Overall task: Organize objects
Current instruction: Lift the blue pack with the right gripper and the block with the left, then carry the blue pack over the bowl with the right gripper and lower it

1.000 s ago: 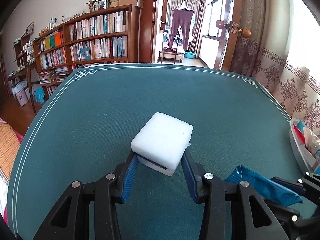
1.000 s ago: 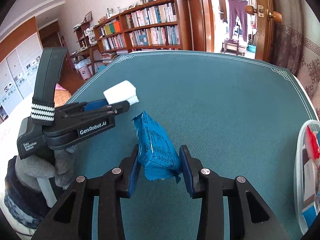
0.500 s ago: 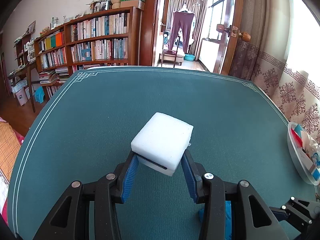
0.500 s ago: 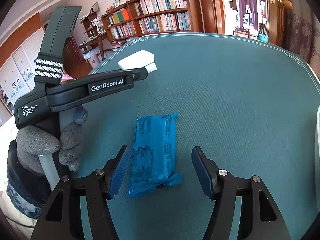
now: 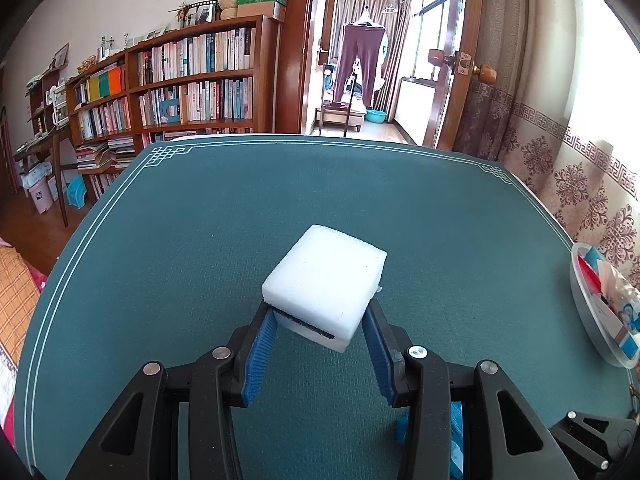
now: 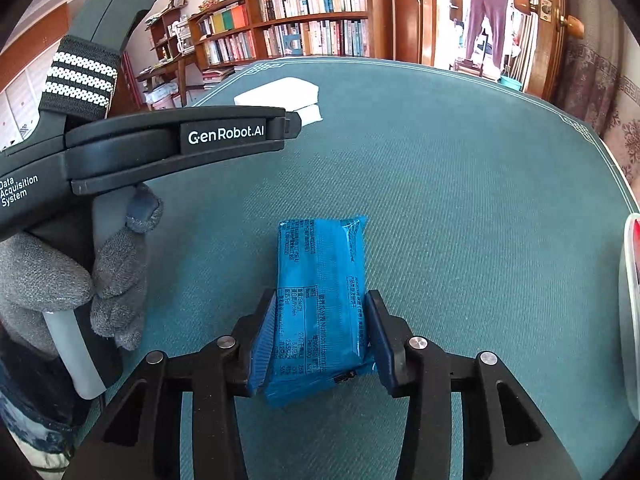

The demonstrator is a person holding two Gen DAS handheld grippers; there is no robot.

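Note:
My left gripper [image 5: 320,320] is shut on a white foam block [image 5: 324,280] and holds it above the green table mat [image 5: 200,220]. The block also shows in the right wrist view [image 6: 280,94], beyond the left gripper's black body [image 6: 180,144]. My right gripper [image 6: 320,320] is closed around a blue snack packet [image 6: 320,280] that lies flat on the mat [image 6: 480,200], with the pads against its sides. A bit of the packet shows low in the left wrist view [image 5: 456,420].
A clear plastic tray [image 5: 592,316] with packets in it sits at the table's right edge; its rim shows in the right wrist view [image 6: 628,320]. A bookshelf [image 5: 180,92] and an open doorway [image 5: 360,80] stand beyond the table. A grey gloved hand [image 6: 60,280] holds the left gripper.
The right gripper set the blue packet flat on the mat, opened wide half a second ago, and has now closed on its sides again. The left gripper still holds the foam block.

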